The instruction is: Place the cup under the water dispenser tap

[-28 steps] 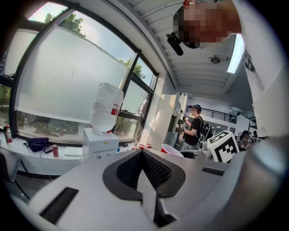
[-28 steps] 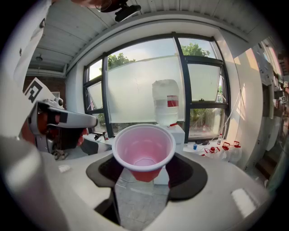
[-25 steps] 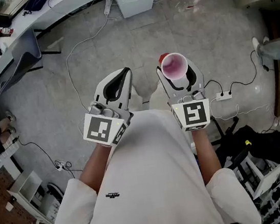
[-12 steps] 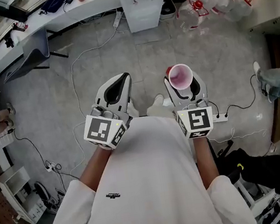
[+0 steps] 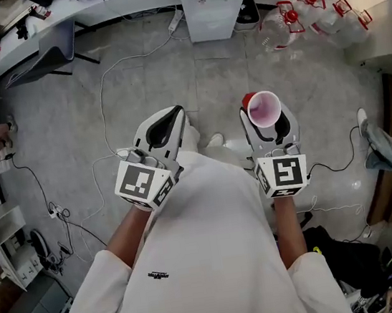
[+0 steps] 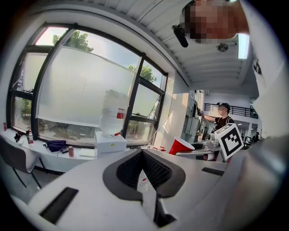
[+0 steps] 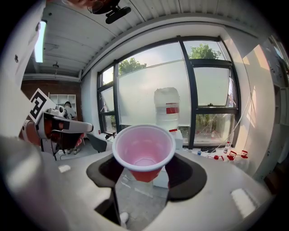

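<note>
Two white grippers were counted: the left gripper (image 5: 170, 116) left of centre and the right gripper (image 5: 267, 115) right of centre, each bearing one black-and-white marker cube. One red plastic cup with a white rim (image 5: 264, 108) showed right of centre. One white box-shaped water dispenser (image 5: 214, 1) stood at top centre. At least three clear plastic jugs with red handles (image 5: 313, 13) lay upper right; their exact number was unclear. One grey chair (image 5: 58, 52) stood upper left.

text: none legible | water dispenser (image 7: 166, 101) label: red, print unreadable
</note>
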Action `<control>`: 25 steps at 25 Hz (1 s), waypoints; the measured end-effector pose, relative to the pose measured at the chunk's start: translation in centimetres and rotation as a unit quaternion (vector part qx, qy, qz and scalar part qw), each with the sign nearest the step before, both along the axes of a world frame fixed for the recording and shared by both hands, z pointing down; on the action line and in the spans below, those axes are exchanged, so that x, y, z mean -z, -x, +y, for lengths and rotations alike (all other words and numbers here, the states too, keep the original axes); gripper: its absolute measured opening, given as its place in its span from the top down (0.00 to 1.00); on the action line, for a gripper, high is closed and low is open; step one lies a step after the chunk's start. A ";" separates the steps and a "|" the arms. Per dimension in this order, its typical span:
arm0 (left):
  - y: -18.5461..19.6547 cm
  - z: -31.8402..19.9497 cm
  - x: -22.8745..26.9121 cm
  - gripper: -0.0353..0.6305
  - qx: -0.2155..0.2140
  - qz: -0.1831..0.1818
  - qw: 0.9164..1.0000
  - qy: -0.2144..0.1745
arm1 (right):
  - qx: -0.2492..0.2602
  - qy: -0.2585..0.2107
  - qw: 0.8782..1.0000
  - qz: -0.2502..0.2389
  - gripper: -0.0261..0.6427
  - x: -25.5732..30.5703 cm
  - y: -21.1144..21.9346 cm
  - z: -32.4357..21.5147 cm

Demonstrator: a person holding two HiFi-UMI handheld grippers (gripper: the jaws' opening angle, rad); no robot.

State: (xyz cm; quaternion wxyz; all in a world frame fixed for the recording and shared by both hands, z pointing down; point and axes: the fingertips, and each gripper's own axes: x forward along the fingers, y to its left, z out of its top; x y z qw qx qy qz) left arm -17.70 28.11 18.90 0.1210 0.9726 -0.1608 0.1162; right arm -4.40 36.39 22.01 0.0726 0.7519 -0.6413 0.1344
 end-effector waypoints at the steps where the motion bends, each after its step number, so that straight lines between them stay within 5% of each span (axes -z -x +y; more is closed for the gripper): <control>1: -0.2 -0.2 -0.1 0.94 0.003 0.000 1.000 0.001 | 0.002 0.000 1.000 -0.002 0.52 -0.1 -0.3 -0.3; 9: -3.0 -4.9 -0.6 0.94 0.027 0.018 0.999 0.019 | 0.008 0.001 1.000 0.002 0.52 -0.4 -3.1 -4.5; 25: -15.6 -22.7 0.2 0.94 -0.025 0.020 0.999 0.018 | 0.006 -0.010 1.000 0.015 0.52 -0.1 -12.6 -20.4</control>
